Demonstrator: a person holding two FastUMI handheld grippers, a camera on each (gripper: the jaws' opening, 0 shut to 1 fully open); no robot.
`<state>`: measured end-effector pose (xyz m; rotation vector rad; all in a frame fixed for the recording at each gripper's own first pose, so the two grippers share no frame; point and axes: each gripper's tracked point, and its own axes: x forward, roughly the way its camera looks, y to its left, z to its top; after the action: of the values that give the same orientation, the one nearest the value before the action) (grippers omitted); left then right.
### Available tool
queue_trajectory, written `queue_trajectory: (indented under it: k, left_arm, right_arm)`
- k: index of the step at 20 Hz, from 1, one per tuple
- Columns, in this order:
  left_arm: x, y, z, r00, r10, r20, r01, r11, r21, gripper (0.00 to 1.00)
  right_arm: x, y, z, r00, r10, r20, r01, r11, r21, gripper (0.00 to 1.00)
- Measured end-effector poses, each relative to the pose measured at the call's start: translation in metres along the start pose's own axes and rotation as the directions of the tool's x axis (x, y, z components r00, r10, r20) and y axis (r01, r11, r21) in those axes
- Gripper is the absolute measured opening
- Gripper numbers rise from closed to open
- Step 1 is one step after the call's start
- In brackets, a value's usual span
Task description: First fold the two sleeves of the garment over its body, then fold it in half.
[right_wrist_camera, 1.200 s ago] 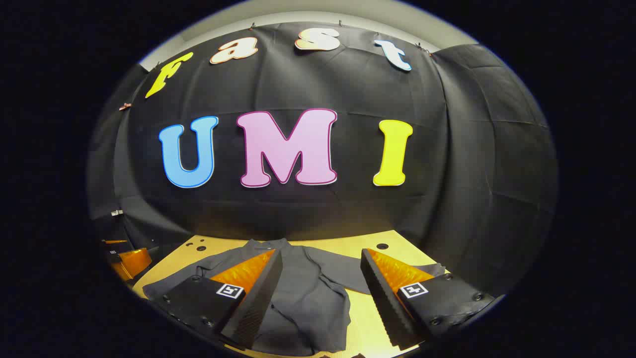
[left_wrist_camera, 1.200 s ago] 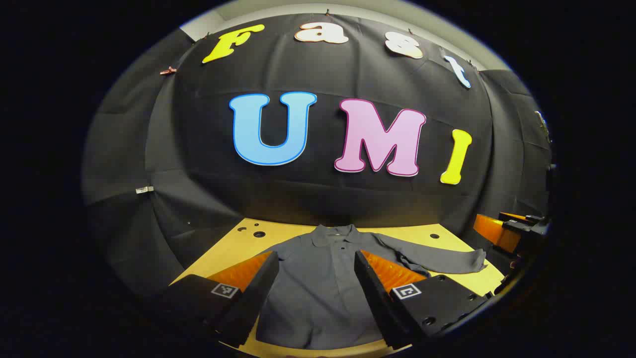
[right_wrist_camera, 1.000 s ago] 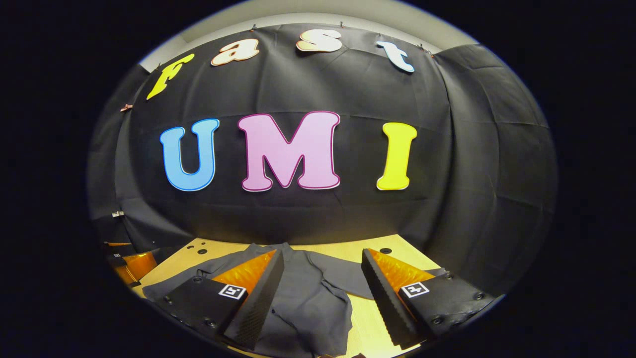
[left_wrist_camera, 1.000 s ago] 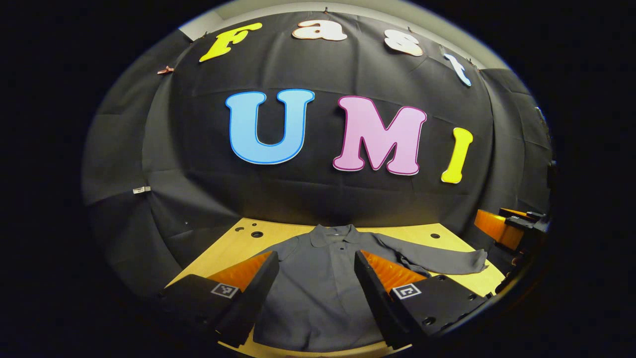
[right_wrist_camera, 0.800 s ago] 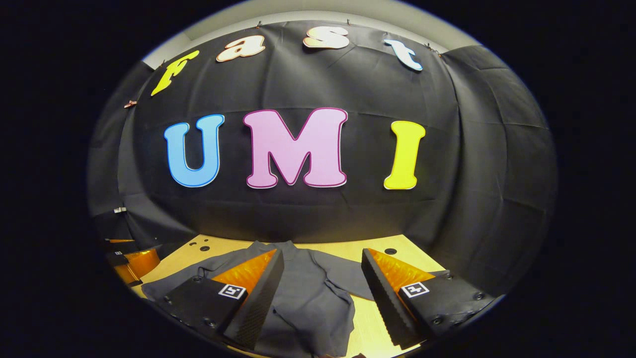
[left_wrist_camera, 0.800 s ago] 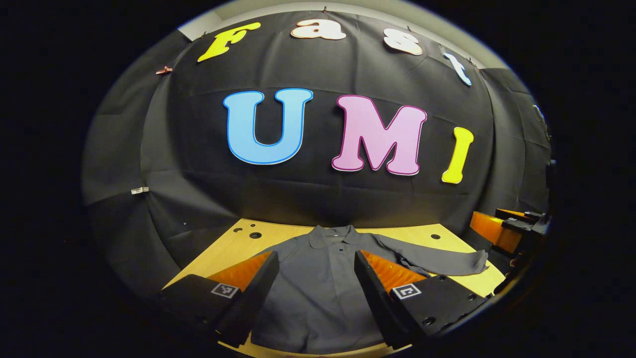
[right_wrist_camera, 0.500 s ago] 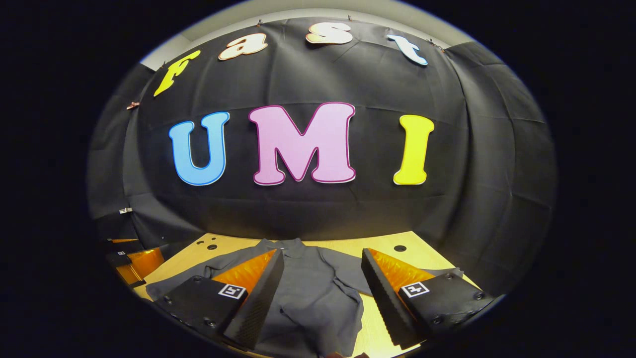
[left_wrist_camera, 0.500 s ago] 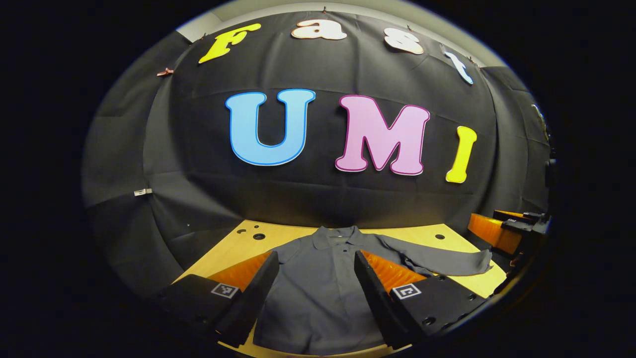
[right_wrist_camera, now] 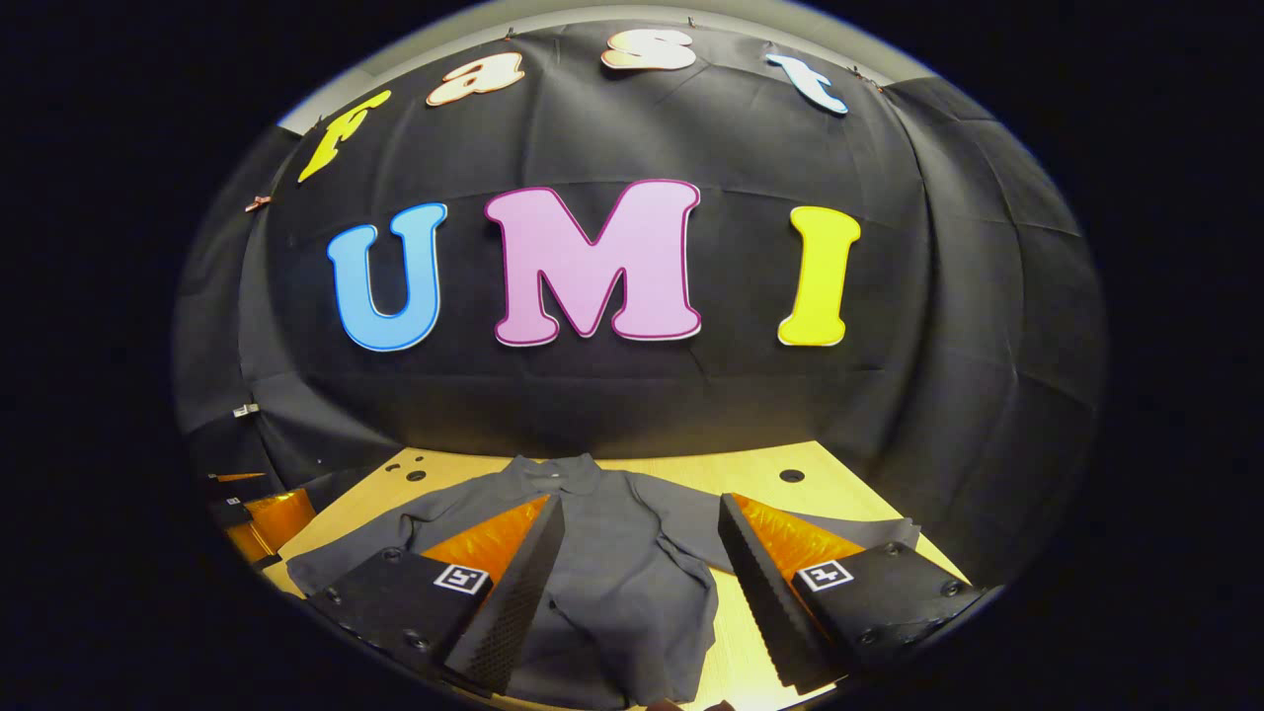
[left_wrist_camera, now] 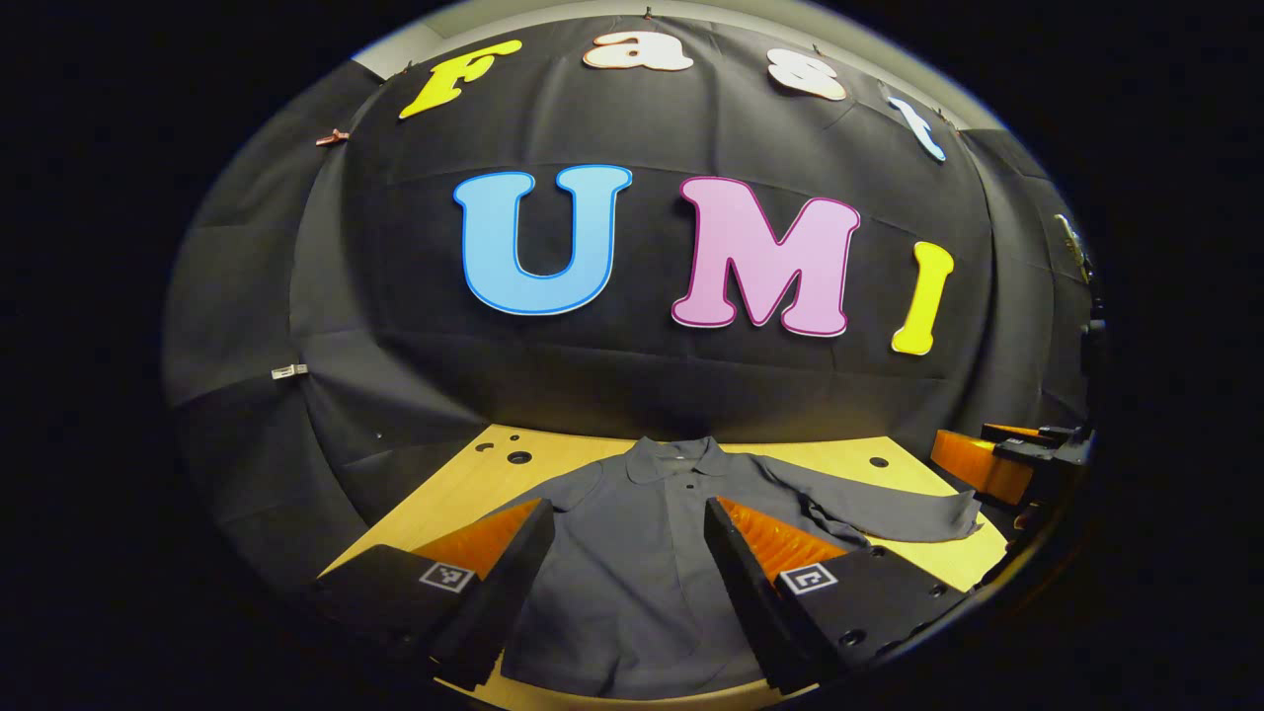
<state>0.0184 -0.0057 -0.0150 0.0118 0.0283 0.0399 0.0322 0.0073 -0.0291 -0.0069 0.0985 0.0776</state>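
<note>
Garment (left_wrist_camera: 632,563): plain dark grey overall, no print or pattern; collar (left_wrist_camera: 676,456) and right sleeve (left_wrist_camera: 889,513) in the same grey, with a darker button on the placket just below the collar. Table (left_wrist_camera: 464,489) beneath the garment: light yellowish wood tone, with small dark round holes (left_wrist_camera: 518,457) near the far corners. Booth wall (left_wrist_camera: 612,385) behind the table: plain black cloth. Square black-and-white marker (right_wrist_camera: 462,578) on each gripper body.

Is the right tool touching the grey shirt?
Cannot tell. In the right gripper view the open right tool overlaps the grey long-sleeved shirt, without plain contact or gap.
</note>
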Motion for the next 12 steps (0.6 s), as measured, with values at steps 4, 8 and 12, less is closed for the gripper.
queue_trajectory:
  k: [4,8,12]
  left_arm:
    - [-0.002,-0.002,-0.004,1.0,0.008,-0.013,-0.008,1.0,0.016,0.96]
    - [-0.002,-0.003,-0.013,0.999,0.016,-0.036,-0.016,1.0,0.005,0.96]
    - [-0.001,-0.007,-0.024,0.998,0.025,-0.065,-0.024,1.0,0.003,0.96]
  right_arm:
    - [0.006,-0.014,-0.009,0.999,-0.028,-0.035,0.028,1.0,0.006,0.96]
    - [0.015,-0.03,-0.023,0.995,-0.051,-0.08,0.052,0.998,0.02,0.97]
    - [0.024,-0.057,-0.034,0.989,-0.095,-0.111,0.1,0.994,0.042,0.97]
